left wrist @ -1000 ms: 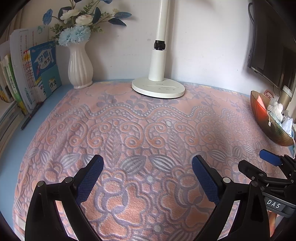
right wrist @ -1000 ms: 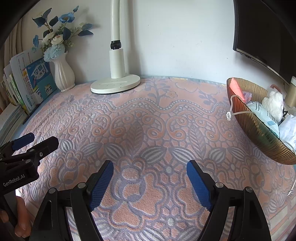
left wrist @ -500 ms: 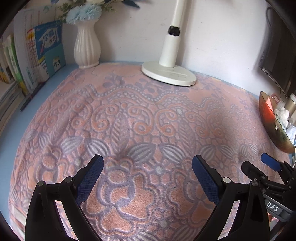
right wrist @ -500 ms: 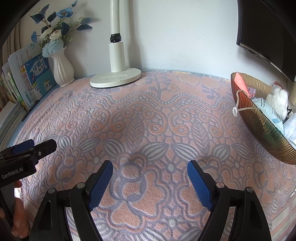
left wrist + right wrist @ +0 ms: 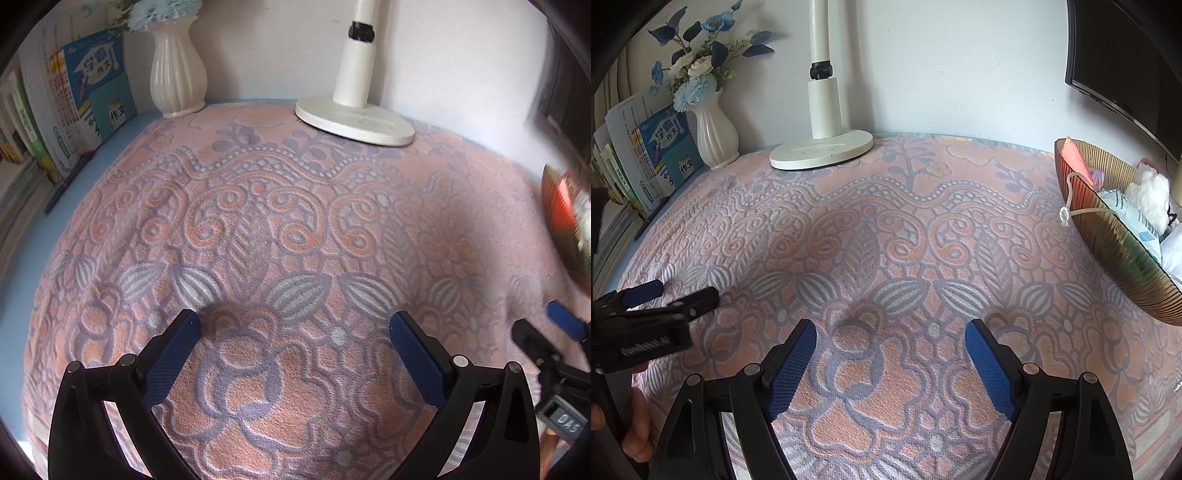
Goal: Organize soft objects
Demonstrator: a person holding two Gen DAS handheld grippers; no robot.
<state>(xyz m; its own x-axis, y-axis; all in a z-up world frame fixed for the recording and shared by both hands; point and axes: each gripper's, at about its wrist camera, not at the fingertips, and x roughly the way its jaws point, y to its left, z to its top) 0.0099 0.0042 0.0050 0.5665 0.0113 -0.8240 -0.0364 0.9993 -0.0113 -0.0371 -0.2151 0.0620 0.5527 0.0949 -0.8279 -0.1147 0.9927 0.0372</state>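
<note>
- The left gripper [image 5: 293, 332] stands wide apart, nothing between its blue pads [image 5: 168, 362], low over the patterned pink-and-lilac towel [image 5: 295, 221] that covers the table.
- The right gripper [image 5: 890, 350] is likewise spread wide and empty, hanging just above the same towel, beside the left one (which shows at the left edge of the right wrist view).
- Outward from the right gripper, at the towel's right edge, sits a ribbed amber bowl [image 5: 1115, 251]. It holds the soft things: a white plush toy [image 5: 1150, 195], a printed pouch [image 5: 1126, 210], a pink piece [image 5: 1078, 162] and a looped white cord [image 5: 1071, 206] hanging over the rim.
- At the far side stand a white lamp base [image 5: 822, 151], a white fluted vase [image 5: 714, 136] with blue flowers, and upright books [image 5: 653, 155] to the left.
- My reading: no loose soft item lies on the towel, so either the small things are done or the towel itself comes next (the frames cannot settle which).
- If it is the towel, each gripper needs a near corner or edge, pinched shut on the cloth before lifting; the lamp base rests on its far edge and would hold that edge down.
</note>
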